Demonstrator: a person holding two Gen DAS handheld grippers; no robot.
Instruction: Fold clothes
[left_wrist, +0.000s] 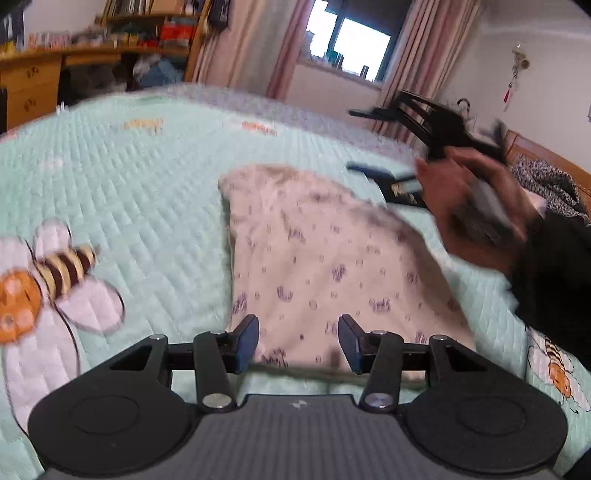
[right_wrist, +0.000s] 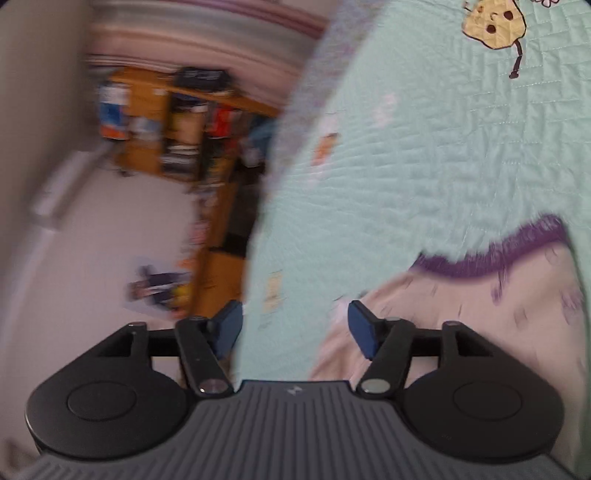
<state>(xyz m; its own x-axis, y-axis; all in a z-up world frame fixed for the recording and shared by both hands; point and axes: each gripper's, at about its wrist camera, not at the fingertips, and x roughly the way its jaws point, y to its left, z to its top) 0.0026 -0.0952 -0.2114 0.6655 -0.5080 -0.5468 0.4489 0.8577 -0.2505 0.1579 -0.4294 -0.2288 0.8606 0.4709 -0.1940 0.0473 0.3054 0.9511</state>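
One garment (left_wrist: 325, 266) on the bed: cream, small purple print, purple trim along one edge, lying partly folded on the mint quilted bedspread (left_wrist: 147, 177). Two grippers. Left gripper (left_wrist: 298, 341) is low over the garment's near edge, jaws spread, nothing pinched. Right gripper (right_wrist: 295, 328) is jaws spread wide, empty, off the garment's corner; in the left view it's raised at far right with a hand (left_wrist: 465, 206) on it, blurred. Bee appliqués on the bedspread: two visible in the left view. Wooden shelves (right_wrist: 177, 125) hold books and boxes, too blurred to count. No readable writing.
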